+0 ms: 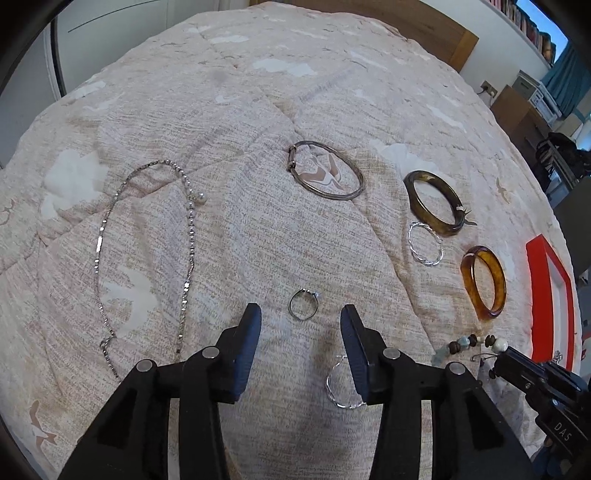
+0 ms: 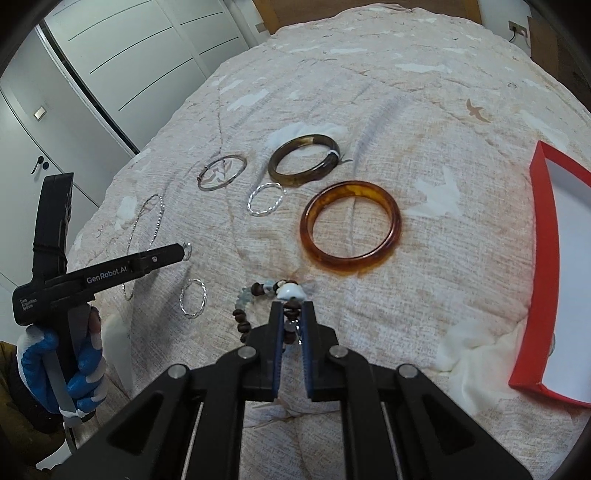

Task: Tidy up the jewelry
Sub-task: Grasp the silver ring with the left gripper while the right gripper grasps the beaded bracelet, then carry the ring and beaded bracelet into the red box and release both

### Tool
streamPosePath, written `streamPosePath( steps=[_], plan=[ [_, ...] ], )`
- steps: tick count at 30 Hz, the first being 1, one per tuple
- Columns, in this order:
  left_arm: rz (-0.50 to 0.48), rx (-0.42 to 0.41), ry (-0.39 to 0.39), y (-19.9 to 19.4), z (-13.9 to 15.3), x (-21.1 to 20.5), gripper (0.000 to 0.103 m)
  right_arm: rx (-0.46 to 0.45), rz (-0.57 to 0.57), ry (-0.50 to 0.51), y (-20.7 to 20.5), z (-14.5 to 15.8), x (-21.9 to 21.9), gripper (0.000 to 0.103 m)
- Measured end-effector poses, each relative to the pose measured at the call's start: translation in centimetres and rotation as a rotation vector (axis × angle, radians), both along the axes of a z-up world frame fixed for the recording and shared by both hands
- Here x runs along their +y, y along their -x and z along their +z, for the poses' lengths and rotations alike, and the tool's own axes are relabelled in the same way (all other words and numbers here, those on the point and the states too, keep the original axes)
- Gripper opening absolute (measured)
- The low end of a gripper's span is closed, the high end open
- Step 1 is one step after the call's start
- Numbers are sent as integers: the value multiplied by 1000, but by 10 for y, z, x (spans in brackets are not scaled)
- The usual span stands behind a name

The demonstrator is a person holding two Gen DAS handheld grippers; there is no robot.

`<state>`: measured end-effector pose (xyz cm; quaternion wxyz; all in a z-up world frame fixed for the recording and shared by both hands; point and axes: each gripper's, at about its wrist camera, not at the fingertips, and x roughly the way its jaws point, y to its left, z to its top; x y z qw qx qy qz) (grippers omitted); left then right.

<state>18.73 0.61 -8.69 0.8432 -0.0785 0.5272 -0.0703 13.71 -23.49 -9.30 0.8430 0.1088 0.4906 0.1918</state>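
Note:
Jewelry lies on a beige quilt. My left gripper is open just above a small silver ring, which lies between its fingertips. My right gripper is shut on a beaded bracelet with a white bead. An amber bangle, a dark olive bangle, a thin metal bangle, two twisted silver hoops and a silver chain necklace lie around. A red box with a white inside sits at the right.
The bed's wooden headboard is at the far end. White wardrobe doors stand to the left. Cardboard boxes and shelves stand beyond the bed's right side. A white cloth lies beside the red box.

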Motion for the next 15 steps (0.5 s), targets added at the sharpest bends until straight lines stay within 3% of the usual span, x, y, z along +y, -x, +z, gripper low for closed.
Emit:
streamPosePath(
  steps=[3, 6, 15],
  plan=[
    [-10, 19, -18, -6, -9, -5, 40, 7, 2, -7, -1, -4, 1, 9],
    [-24, 36, -14, -10, -16, -8, 18, 11, 0, -11, -2, -6, 0, 9],
    [-32, 23, -23, -9, -12, -11, 17, 1, -1, -15, 0, -2, -4, 9]
  ],
)
